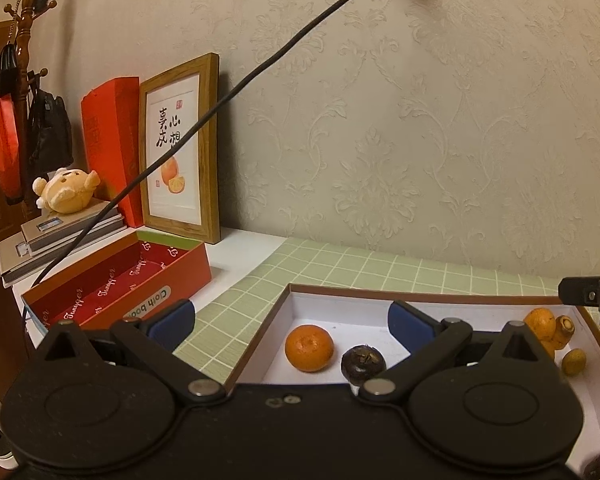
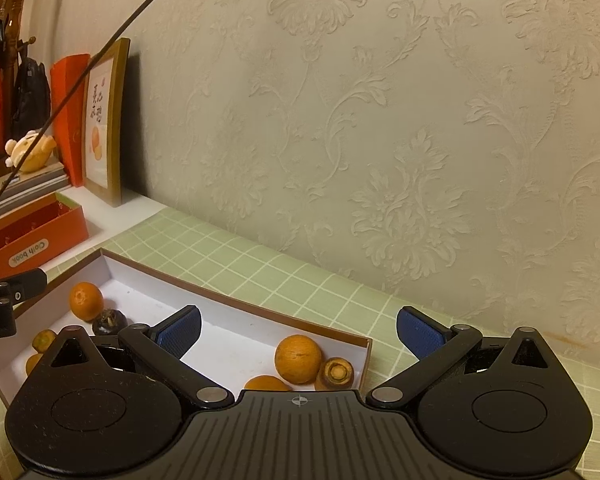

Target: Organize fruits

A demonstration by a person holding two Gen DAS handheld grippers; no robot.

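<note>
A: While both grippers hang spread and empty, is anything sorted?
B: Seemingly not. The mandarin (image 1: 309, 347), dark mangosteen (image 1: 363, 361) and other fruits lie loose in the white tray (image 1: 300, 304); the red box (image 1: 112, 280) is empty.

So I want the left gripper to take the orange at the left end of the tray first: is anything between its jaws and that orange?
Nothing visible. The left gripper is open and the orange lies in the gap ahead. A dark fruit sits just right of it, beside the path, not across it.
</note>
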